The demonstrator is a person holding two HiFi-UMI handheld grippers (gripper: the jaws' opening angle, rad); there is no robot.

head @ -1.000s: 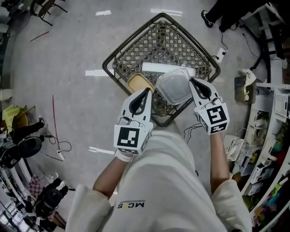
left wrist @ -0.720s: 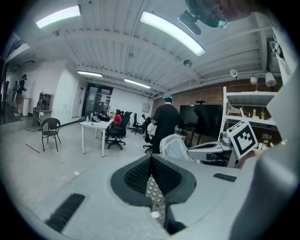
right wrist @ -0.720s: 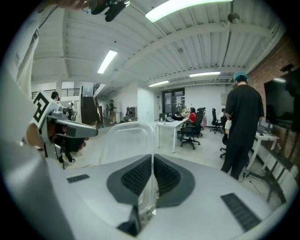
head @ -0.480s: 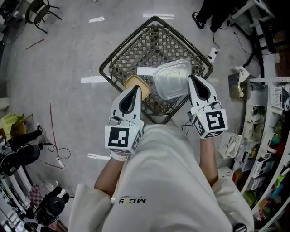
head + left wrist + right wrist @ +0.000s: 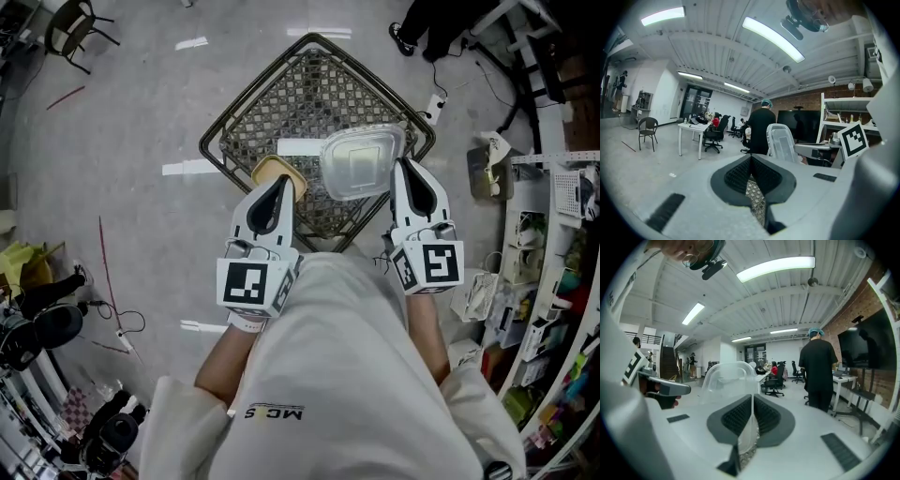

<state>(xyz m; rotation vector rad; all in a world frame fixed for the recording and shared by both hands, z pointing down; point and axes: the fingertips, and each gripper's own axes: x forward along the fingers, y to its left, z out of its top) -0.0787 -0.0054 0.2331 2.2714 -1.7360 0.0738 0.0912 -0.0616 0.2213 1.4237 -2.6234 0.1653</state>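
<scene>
My right gripper (image 5: 401, 165) is shut on the rim of a clear plastic container (image 5: 361, 161) and holds it above the wire mesh table (image 5: 246, 112). The right gripper view shows that container (image 5: 727, 380) standing up beyond the closed jaws. In the left gripper view it (image 5: 783, 143) stands on edge to the right. My left gripper (image 5: 281, 181) is shut, and its own view shows nothing between the jaws. Its tip is over a tan round dish (image 5: 270, 170) on the mesh; whether they touch I cannot tell.
A white strip (image 5: 298, 147) lies on the mesh behind the dish. Shelving with clutter (image 5: 562, 234) lines the right side. Cables and gear (image 5: 56, 319) lie on the floor at left. A person in black (image 5: 818, 371) stands ahead, with desks and office chairs (image 5: 710, 133) beyond.
The right gripper has carried the clear container a little farther over the table and tipped it more upright. The left gripper has hardly moved.
</scene>
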